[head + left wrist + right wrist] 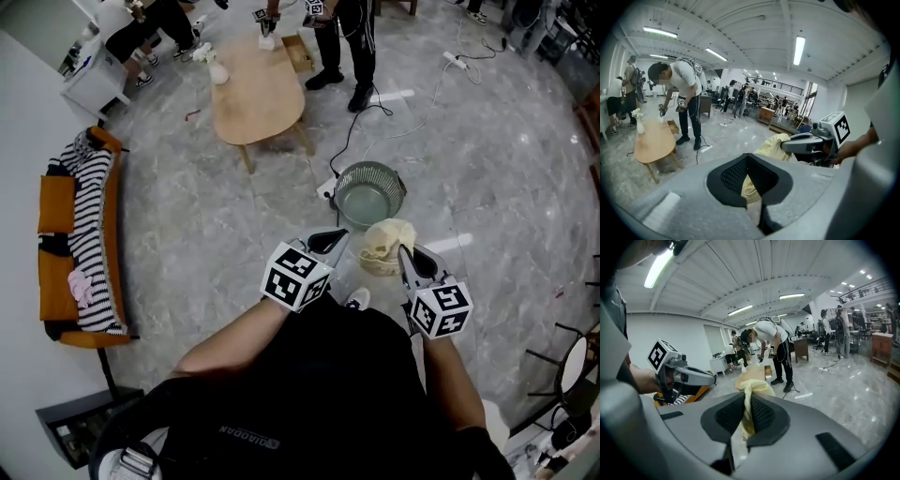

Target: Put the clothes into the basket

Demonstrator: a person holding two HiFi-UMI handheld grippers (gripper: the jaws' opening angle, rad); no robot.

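Observation:
A pale yellow cloth (384, 242) hangs bunched from my right gripper (403, 251), which is shut on its top; in the right gripper view the cloth (757, 389) rises from between the pads. My left gripper (337, 238) points at the cloth from the left, close beside it. In the left gripper view, yellow cloth (777, 144) runs from the right gripper down to the left jaws and shows in the gap between the pads. I cannot tell whether they pinch it. The round grey wire basket (367, 169) stands on the floor just beyond both grippers.
A cable and a power strip (328, 187) lie on the floor left of the basket. A wooden table (255, 94) with people around it stands further off. An orange sofa (56, 202) with striped clothes (92, 234) lines the left wall. A black chair (572, 366) is at the right.

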